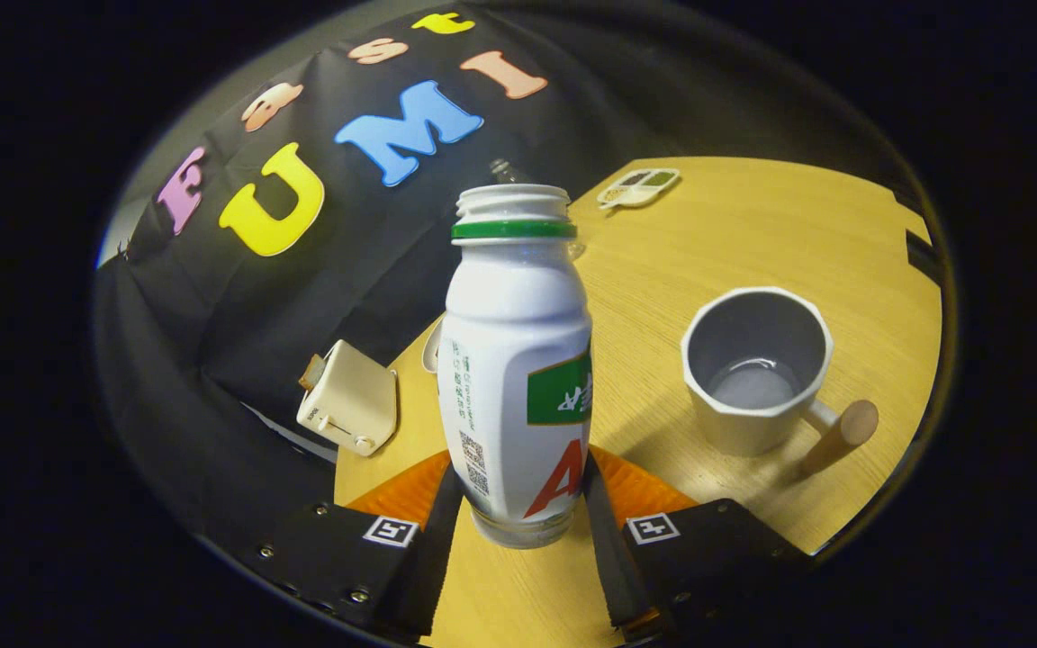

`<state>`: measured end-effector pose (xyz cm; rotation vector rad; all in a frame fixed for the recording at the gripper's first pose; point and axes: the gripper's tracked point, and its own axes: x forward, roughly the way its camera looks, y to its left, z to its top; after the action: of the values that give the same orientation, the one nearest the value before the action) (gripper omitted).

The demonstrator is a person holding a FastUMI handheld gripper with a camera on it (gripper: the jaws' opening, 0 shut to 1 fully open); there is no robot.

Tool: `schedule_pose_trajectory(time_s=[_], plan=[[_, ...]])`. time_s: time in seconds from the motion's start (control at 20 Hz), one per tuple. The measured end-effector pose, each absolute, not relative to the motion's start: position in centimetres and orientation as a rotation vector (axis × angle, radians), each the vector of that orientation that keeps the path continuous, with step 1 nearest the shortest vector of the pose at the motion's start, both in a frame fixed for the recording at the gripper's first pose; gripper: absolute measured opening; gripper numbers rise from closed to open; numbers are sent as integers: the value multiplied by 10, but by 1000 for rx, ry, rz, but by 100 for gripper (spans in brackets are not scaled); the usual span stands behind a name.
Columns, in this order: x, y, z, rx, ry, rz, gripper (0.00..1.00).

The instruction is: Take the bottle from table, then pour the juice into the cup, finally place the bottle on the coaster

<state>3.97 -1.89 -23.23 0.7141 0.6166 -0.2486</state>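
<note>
— bottle (516, 360) first: where does it sit against the fingers (437, 531)?

— right between them. it is a white plastic bottle with a green ring under its threaded neck, no cap on it, and a label in green and red. one finger lies along each side of its lower body, and both seem to press on it, so the gripper (518, 526) reads as clamped on the bottle near its base.

— upright?

— close to upright in this view, mouth pointing away from the camera toward the booth's dark wall. its clear bottom edge shows just above the wooden counter (752, 225); whether it touches the counter or hangs a little above it cannot be told.

— and the cup (757, 369)?

— off to one side of the bottle, beyond the fingers, standing upright on the counter and apart from the bottle. it is pale with a faceted rim, grey inside, and carries a wooden handle that sticks out toward the camera. something clear or glossy glints at its bottom; what it is cannot be told.

— coaster?

— an orange coaster (640, 486) lies flat on the counter just behind the bottle's base, showing on both sides of it past the fingers.

— anything else?

— a small cream toaster (349, 409) at the counter's edge by the wall, and a small flat pale item (637, 186) far back on the counter. a clear bottle neck peeps from behind the white one.
</note>
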Motion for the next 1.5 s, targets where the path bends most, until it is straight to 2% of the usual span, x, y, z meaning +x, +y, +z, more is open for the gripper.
schedule_pose_trajectory(time_s=[0.3, 1.15, 1.5], plan=[[72, -9, -228, 469, 574, -227, 69], [171, -39, -236, 182, 417, -345, 69], [204, -39, -261, 88, 412, -333, 69]])
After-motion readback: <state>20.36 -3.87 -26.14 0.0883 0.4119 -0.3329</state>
